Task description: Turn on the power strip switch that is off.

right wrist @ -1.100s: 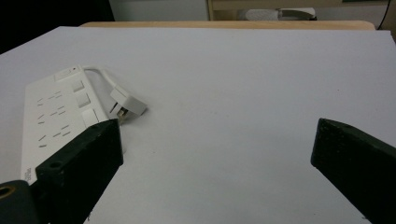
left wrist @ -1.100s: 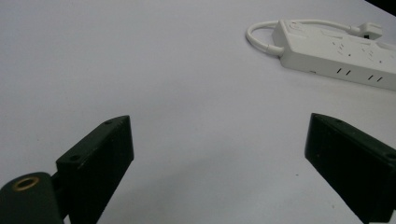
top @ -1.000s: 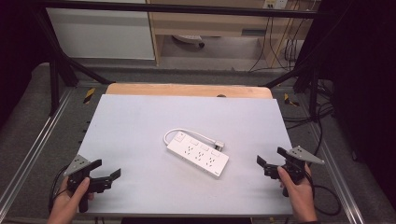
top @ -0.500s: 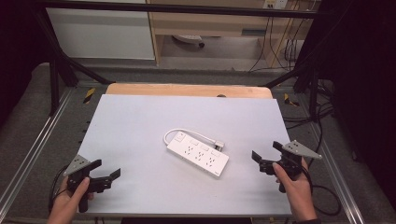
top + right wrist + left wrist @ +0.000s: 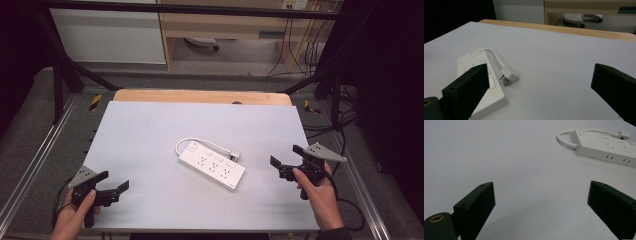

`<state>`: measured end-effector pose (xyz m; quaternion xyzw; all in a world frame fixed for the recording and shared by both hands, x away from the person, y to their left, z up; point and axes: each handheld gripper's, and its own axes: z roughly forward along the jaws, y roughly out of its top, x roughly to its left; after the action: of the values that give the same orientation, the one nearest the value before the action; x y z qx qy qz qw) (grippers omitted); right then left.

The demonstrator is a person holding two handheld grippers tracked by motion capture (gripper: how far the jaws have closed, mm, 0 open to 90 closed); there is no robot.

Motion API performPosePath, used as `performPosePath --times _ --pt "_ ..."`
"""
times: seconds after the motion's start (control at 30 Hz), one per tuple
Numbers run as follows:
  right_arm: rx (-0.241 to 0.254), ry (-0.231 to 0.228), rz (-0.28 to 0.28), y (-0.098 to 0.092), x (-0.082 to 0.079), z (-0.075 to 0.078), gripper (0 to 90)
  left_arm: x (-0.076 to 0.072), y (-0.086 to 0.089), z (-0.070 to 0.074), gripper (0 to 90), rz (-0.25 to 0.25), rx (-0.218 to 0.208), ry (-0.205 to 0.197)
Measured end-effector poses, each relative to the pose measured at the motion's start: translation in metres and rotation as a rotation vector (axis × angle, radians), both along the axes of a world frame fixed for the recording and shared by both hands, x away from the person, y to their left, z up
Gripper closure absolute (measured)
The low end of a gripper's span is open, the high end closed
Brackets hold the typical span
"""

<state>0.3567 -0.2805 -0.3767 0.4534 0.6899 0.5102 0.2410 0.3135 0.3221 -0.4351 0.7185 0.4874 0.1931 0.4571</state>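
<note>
My left tool (image 5: 112,187) at near-left corner of desk (image 5: 150,130), jaws wide apart, nothing between. My right tool (image 5: 285,162) at right edge, also spread, empty. Power strip (image 5: 212,167) lies mid-desk, between both, untouched. Its far end cut off in left gripper view; near jaw hides part in right gripper view. Plug (image 5: 507,76) prongs clear there, tiny from above.

Black grippers (image 5: 113,187) (image 5: 287,161), blocky jaws, grey three-cornered plates, brass-ringed screw hole.
</note>
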Motion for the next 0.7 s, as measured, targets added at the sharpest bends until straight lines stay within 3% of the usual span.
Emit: performPosePath --times 0.33,0.7 --pt "-0.007 0.014 0.002 0.005 0.011 -0.002 2.6 0.001 0.001 0.0 7.2 -0.003 0.005 -0.003" --pt "-0.017 0.016 0.047 0.027 0.022 0.007 2.0 0.0 0.0 0.0 7.2 -0.01 0.008 -0.001"
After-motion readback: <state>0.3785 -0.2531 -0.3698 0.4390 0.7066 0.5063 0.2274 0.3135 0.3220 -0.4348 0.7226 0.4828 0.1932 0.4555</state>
